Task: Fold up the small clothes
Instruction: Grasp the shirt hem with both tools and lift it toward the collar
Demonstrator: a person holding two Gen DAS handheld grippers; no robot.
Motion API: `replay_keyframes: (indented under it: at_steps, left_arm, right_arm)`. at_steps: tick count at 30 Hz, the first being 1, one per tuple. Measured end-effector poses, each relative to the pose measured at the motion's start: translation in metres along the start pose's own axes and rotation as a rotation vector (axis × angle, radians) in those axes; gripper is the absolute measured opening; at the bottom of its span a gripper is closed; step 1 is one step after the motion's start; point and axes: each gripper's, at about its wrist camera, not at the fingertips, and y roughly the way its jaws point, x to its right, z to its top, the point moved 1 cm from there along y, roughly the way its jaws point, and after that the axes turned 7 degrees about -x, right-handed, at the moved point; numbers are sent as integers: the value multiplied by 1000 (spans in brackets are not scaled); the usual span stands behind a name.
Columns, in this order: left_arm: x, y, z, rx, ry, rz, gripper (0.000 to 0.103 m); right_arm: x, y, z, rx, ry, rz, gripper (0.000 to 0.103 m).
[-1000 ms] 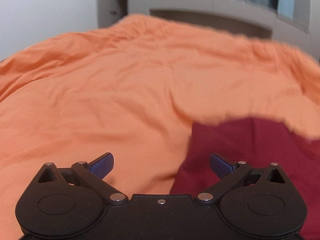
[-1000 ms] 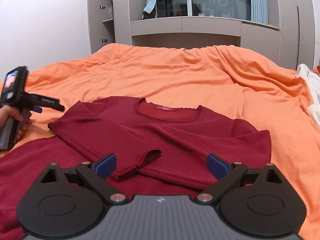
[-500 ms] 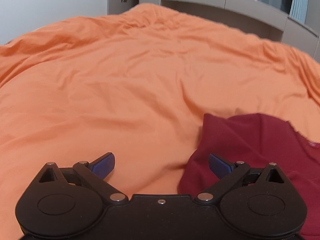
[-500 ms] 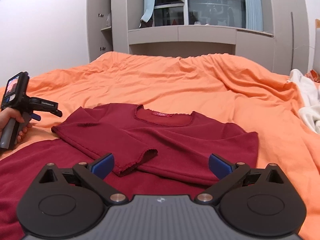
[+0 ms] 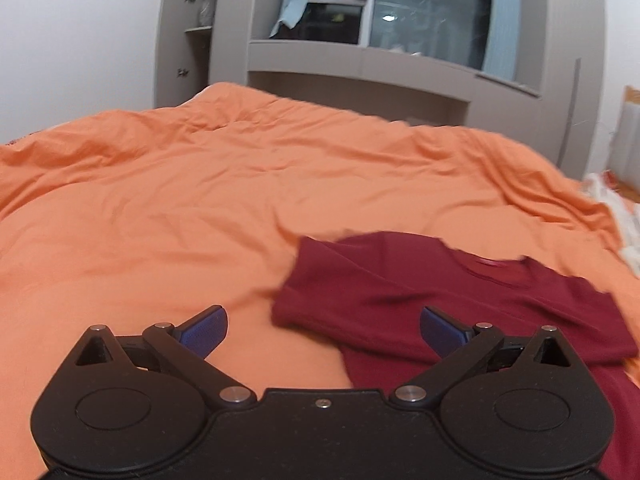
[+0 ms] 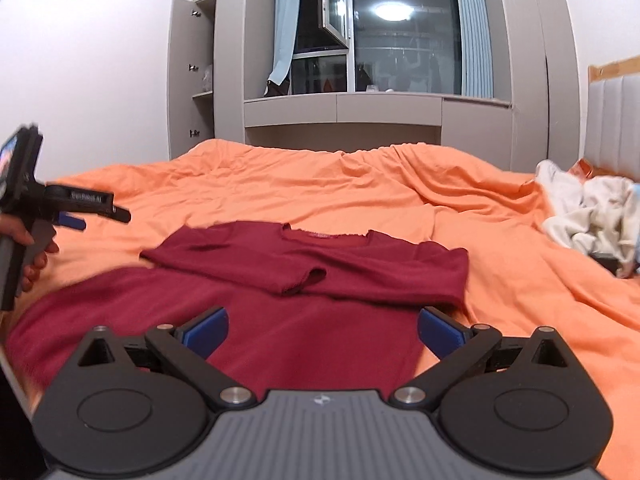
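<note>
Dark red long-sleeve top lies flat on orange duvet, neckline away from cameras, one sleeve folded across chest, cuff near middle. Right gripper hovers above lower part of top, blue fingers spread wide, grasping nothing. Left gripper above top's left edge, fingers likewise released, empty. Crumpled white clothes at far right of bed. Grey cabinets and window behind.
</note>
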Motion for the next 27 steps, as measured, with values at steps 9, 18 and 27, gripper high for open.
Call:
replay_keyframes:
  at_steps: [9,18,27]
  left_arm:
    - [19,-77,-91,95,86,-147,102]
    - [31,-113,-130,105,129,-213,102]
    - [43,-134,-155,138,230,-274,102]
  right_arm:
    - [-54,-64,-34,-65,-228,-69,103]
    - [-83,-65,-57,-177,-433,-252,103]
    - [-82,-59,-63,-163,-465,-236,59]
